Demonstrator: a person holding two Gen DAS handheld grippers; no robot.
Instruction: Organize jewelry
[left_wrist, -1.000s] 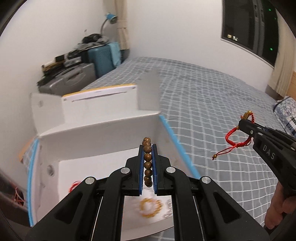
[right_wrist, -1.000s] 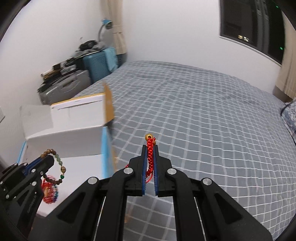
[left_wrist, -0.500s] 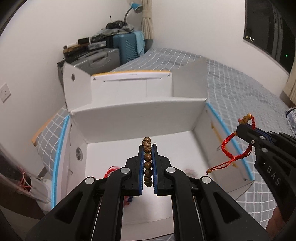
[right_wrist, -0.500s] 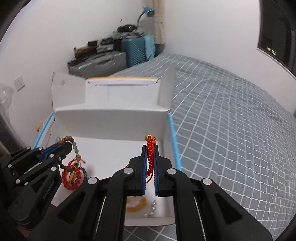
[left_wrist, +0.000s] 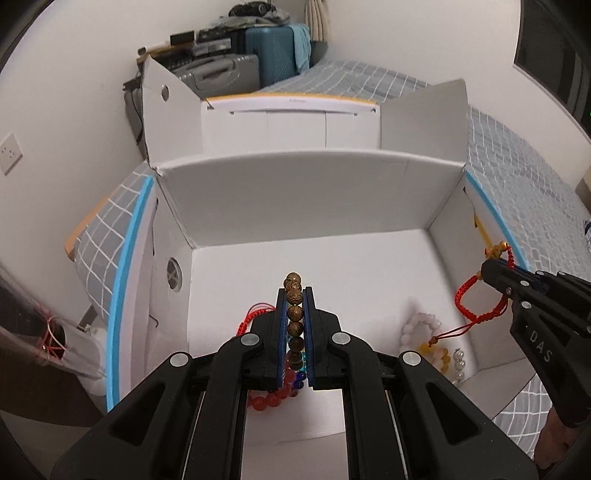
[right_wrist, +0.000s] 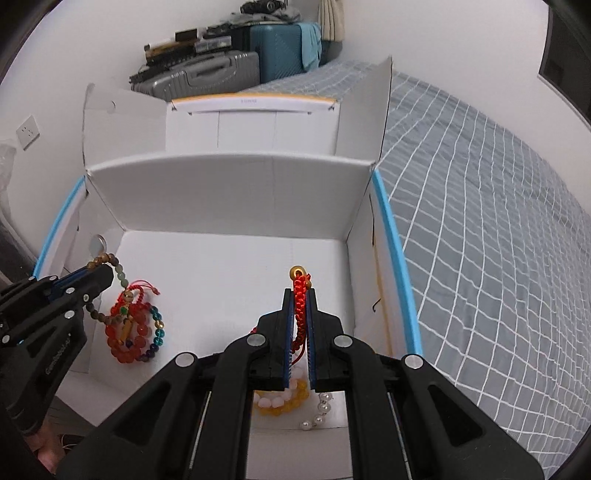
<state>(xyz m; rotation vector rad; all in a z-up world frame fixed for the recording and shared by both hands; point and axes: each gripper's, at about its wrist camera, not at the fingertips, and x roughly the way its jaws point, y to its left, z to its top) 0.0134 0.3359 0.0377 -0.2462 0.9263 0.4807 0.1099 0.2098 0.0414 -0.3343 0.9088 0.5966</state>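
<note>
While both tools are hanging over the open white cardboard box on the grey checked bedspread, the left gripper is pinching a brown wooden-bead bracelet, and the right gripper is clamping a red braided cord bracelet. Beaded bracelets are lying on the box floor.

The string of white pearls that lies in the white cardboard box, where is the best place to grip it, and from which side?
Judging by its pose, grip the string of white pearls across its middle, coming from above. It lies flat on the floor of the white cardboard box, close to the near-right corner, so the walls block a side approach. The yellow bead bracelet beside it leaves little room.
</note>
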